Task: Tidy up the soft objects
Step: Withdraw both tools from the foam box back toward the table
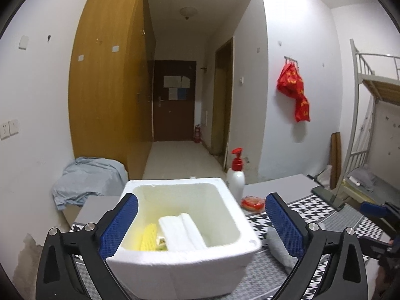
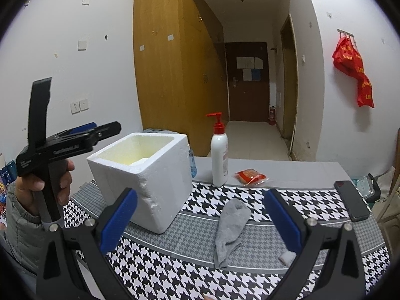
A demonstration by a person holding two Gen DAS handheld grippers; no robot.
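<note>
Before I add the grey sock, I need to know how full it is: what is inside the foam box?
Inside the foam box lie a folded white cloth and a yellow foam net. Something small shows between them, mostly covered; the near wall hides the rest of the bottom.

Rough white foam box (image 2: 160, 175), grey cloth sock (image 2: 231, 227)

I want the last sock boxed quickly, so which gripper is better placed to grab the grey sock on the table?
Right, probably. The right gripper is open with the grey sock lying between its fingers, while the left gripper hangs open over the foam box.
</note>
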